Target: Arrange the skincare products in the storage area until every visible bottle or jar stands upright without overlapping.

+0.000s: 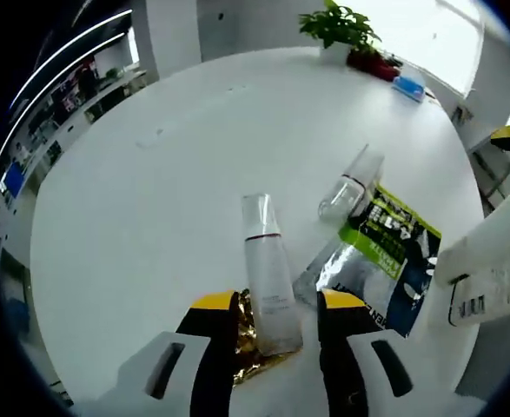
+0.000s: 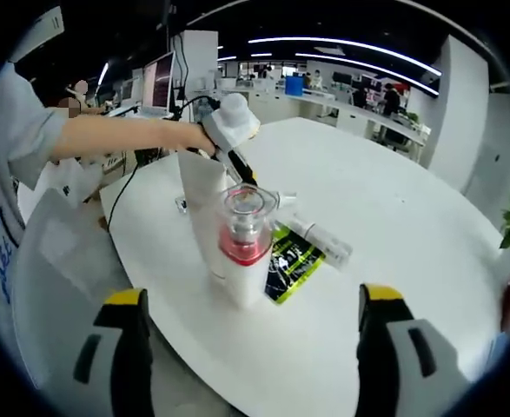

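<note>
Bottles: left hand-held gripper (image 1: 276, 314) spread around a lying frosted white bottle (image 1: 268, 274) on gold foil (image 1: 250, 343); a clear bottle (image 1: 348, 186) lies farther right by a glossy green pouch (image 1: 385, 252). Slick cylinder may roll or slip while tipped up. Right hand-held gripper (image 2: 250, 314) spread, empty, facing an upright red-banded bottle (image 2: 244, 248) on the white counter (image 2: 394, 226).

No lettering could be read. The green, black and white foil pouch (image 1: 385, 252) carried print too blurred to make out, and the white box (image 1: 496, 269) bore a barcode and illegibly small lines.
</note>
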